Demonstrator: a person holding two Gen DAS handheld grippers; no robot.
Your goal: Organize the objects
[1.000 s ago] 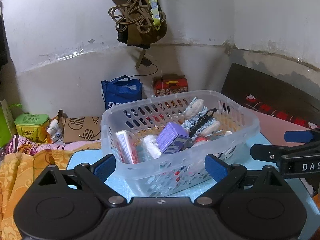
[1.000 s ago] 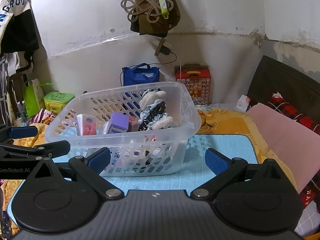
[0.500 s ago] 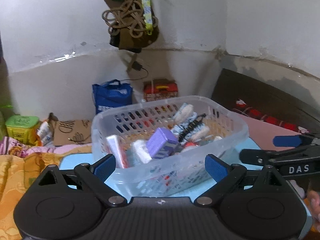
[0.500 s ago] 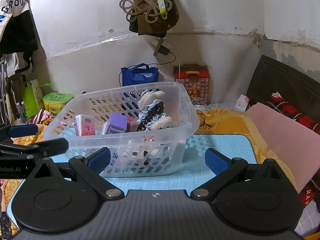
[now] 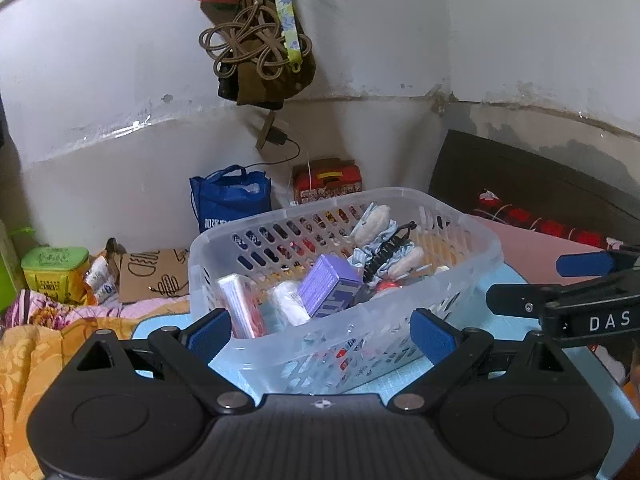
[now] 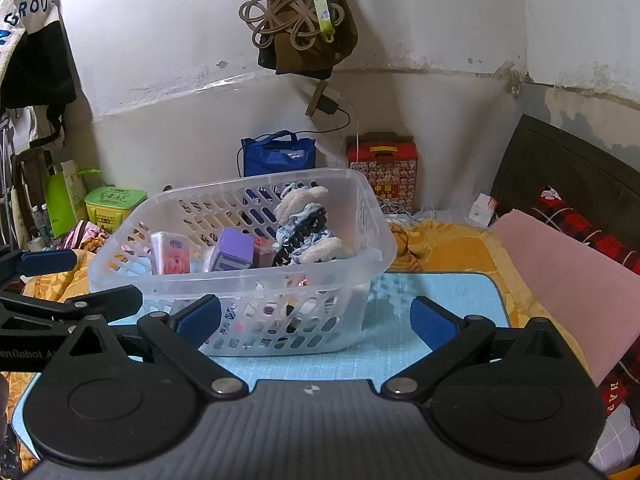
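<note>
A clear plastic basket (image 5: 472, 256) (image 6: 256, 284) stands on a light blue mat (image 6: 432, 304). Inside lie a purple box (image 5: 330, 286) (image 6: 233, 249), a pink packet (image 5: 240, 308) (image 6: 170, 254), a white packet (image 5: 286, 306), and a black hair claw (image 5: 384, 250) (image 6: 298, 236) on fluffy white and blue scrunchies (image 6: 316, 240). My left gripper (image 5: 322, 334) is open just in front of the basket's near wall, holding nothing. My right gripper (image 6: 316, 320) is open too, before the basket's near side, also empty. Each gripper shows at the edge of the other's view.
The mat rests on a yellow bedspread (image 6: 448, 246) with a pink folded cloth (image 6: 568, 280) to the right. Behind stand a blue bag (image 5: 230, 200), a red box (image 6: 382, 170), a green tin (image 5: 54, 270) and a cardboard piece (image 5: 154, 274). Cords and a bag hang on the wall (image 5: 256, 48).
Both grippers stay open. The left view has shifted slightly, tilting and drifting; the basket and its contents have not moved on the mat.
</note>
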